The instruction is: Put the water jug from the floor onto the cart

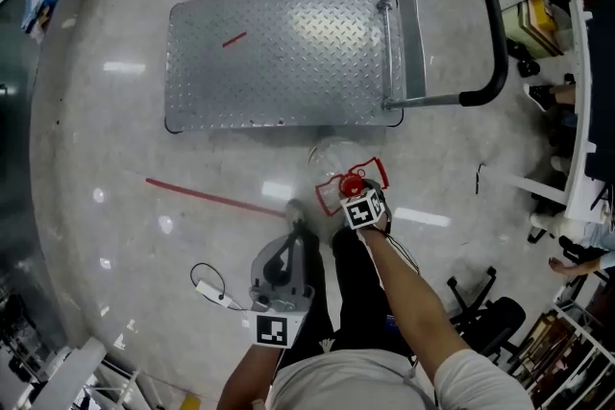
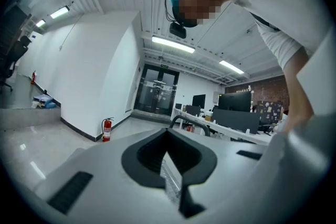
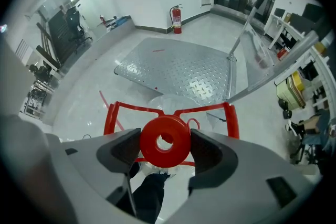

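Note:
The water jug (image 1: 336,158) is clear, with a red cap (image 3: 164,141) and a red carrying frame (image 3: 157,110). It is by the near edge of the steel cart (image 1: 279,58), whose deck is bare. My right gripper (image 1: 357,197) points steeply down over the jug. Its jaws stand wide, and the cap sits between the pads (image 3: 126,150) and touches them on both sides. My left gripper (image 1: 296,228) hangs to the left of the jug, near level, jaws together and holding nothing. In its own view the left gripper (image 2: 168,136) faces the room.
The cart's black push handle (image 1: 480,14) rises at its right end. A red line (image 1: 202,195) crosses the floor left of the jug, and a cable with a white plug (image 1: 211,288) lies nearer me. Desks and a black chair (image 1: 490,312) crowd the right. A fire extinguisher (image 3: 177,18) stands by the far wall.

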Action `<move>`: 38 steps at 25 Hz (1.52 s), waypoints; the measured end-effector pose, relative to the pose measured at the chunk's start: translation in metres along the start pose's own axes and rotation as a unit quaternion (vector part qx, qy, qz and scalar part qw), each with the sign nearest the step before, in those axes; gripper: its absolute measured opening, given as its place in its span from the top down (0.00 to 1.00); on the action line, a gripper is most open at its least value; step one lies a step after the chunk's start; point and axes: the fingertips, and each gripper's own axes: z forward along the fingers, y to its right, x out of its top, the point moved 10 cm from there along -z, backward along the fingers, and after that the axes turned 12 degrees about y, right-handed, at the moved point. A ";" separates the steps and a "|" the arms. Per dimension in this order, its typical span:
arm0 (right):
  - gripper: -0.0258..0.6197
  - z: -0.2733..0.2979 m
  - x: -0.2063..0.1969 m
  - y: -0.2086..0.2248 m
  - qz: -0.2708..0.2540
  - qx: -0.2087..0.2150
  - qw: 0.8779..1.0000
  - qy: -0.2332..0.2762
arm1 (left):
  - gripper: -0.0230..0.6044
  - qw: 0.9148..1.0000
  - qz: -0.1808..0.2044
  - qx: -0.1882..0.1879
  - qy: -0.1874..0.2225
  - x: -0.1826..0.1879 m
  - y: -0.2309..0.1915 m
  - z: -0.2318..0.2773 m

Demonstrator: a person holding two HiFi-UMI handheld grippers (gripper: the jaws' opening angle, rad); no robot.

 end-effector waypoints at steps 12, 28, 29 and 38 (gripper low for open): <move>0.50 -0.144 -0.003 0.006 -0.059 0.019 0.998 0.009 | 0.96 0.996 0.043 -0.013 0.082 0.088 0.084 0.015; 0.50 -0.184 0.022 0.033 -0.063 0.012 0.998 0.019 | 0.96 0.989 0.073 -0.010 0.129 0.120 0.094 0.047; 0.50 -0.182 0.028 0.036 -0.060 0.011 0.998 0.020 | 0.96 0.989 0.074 -0.013 0.131 0.120 0.088 0.055; 0.50 -0.154 0.099 0.063 -0.038 -0.012 0.999 0.025 | 0.96 0.990 0.058 -0.047 0.123 0.113 0.029 0.139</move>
